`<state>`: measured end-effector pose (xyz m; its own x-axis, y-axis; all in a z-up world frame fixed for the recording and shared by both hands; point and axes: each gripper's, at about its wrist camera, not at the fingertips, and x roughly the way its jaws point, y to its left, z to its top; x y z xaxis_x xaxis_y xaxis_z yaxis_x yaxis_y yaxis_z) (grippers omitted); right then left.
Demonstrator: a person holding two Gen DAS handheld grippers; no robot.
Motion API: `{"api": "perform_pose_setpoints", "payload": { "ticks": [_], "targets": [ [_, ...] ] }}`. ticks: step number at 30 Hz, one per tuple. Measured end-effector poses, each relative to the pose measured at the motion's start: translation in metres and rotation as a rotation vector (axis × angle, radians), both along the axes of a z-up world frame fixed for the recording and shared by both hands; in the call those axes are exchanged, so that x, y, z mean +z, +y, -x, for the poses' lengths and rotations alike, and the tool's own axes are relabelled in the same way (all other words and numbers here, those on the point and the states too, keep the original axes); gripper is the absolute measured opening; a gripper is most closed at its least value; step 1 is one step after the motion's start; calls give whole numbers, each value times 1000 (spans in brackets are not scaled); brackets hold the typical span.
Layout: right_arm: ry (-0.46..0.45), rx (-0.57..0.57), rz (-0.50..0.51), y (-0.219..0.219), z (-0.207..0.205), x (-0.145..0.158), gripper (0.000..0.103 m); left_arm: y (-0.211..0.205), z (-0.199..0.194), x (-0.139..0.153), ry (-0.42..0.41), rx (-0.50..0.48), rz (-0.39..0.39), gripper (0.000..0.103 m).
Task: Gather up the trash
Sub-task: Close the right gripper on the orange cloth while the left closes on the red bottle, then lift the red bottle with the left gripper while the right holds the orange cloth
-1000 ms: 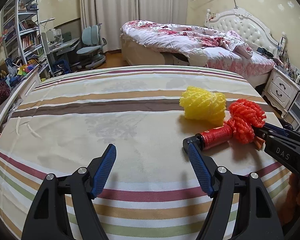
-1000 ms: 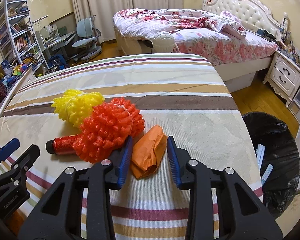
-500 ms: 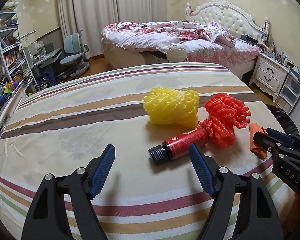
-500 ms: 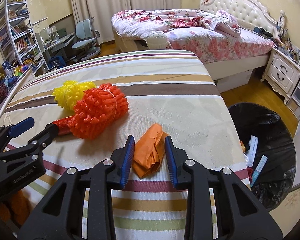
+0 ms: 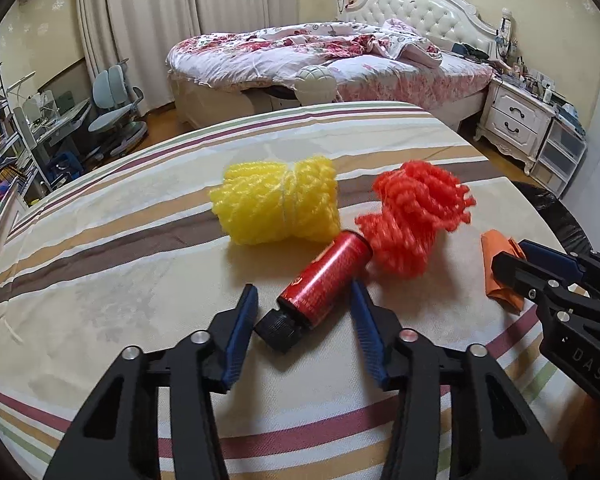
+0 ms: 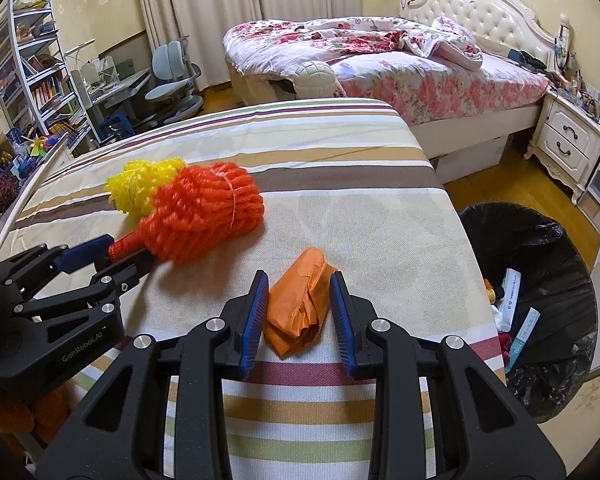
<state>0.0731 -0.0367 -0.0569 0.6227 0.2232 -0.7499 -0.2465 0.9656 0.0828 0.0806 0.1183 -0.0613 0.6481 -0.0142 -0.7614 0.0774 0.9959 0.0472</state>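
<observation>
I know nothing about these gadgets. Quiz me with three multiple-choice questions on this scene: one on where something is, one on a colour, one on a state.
1. Where is the black-lined bin?
A. on the table
B. on the floor off the table's right edge
C. under the bed

2. What colour is the foam net lying left of the orange-red net?
A. yellow
B. green
C. white

3. How does the right gripper stand?
A. shut on nothing
B. lifted high
C. open around the orange paper wad

Answers: 1 B, it stands on the wood floor; 2 A, plainly yellow; 3 C, a finger sits on each side, with gaps showing.

On the table, the bottle lies before two net bundles; the bin stands right.
</observation>
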Motion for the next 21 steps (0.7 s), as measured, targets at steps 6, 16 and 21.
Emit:
{"api": "perform_pose_setpoints", "payload": {
  "ticks": [6,16,21],
  "targets": [
    [0,0,0,0,0,0,30,4,9,0,11,-3,18,25],
    [-2,1,5,-1,-1,-1,30,16,26,1,17,39,49,27],
    [-3,1,6,-1,-1,0,30,21,15,4,13,82,68,54]
  ]
}}
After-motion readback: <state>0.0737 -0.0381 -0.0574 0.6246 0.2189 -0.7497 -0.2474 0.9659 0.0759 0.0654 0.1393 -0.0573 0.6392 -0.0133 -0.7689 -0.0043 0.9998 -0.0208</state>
